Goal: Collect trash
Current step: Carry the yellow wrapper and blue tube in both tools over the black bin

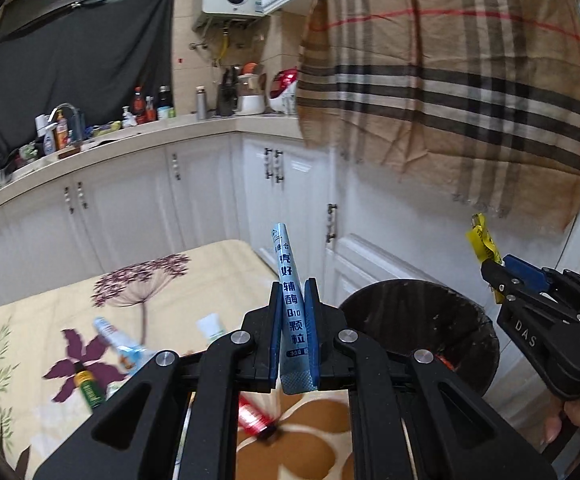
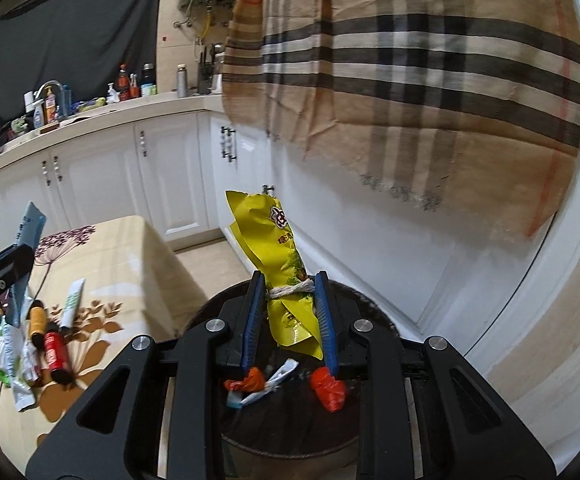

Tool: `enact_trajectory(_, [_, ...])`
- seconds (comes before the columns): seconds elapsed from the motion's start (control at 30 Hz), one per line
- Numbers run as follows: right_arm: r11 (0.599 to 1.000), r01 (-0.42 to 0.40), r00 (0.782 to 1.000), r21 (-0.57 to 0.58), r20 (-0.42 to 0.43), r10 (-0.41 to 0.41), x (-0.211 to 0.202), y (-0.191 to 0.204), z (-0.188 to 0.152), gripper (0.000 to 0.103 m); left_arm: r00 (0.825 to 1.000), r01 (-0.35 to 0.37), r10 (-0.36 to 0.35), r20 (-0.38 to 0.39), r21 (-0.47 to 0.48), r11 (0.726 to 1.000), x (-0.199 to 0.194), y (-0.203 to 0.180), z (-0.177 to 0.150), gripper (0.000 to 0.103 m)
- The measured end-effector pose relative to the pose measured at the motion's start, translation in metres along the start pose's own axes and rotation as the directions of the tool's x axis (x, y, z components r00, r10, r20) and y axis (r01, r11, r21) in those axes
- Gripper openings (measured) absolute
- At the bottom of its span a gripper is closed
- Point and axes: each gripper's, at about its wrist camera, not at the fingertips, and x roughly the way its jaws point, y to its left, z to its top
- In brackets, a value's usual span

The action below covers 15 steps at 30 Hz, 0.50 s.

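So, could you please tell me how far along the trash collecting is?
Partly done: the bin already holds orange scraps. In hand, the left gripper clamps a blue sachet and the right gripper a yellow wrapper, above the bin. Left: the red bottle and packets on the table.

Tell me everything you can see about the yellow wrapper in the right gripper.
The crumpled yellow foil wrapper is glossy, printed with red-brown characters and a round logo, and tied around its middle with pale twine. It stands roughly upright, torn top flaring, pinched between the blue fingers of the right gripper, above the dark round trash bin holding orange and white scraps.
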Motion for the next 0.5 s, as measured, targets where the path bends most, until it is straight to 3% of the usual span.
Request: enact_trajectory(0.5, [0.997, 0.061, 0.998, 0.040, -0.015, -0.060, 0.031, -0.026, -0.003, 0.025, 0.997, 0.065, -0.063, -0.038, 0.046, 0.997, 0.058, -0.041, 0.011, 0.012])
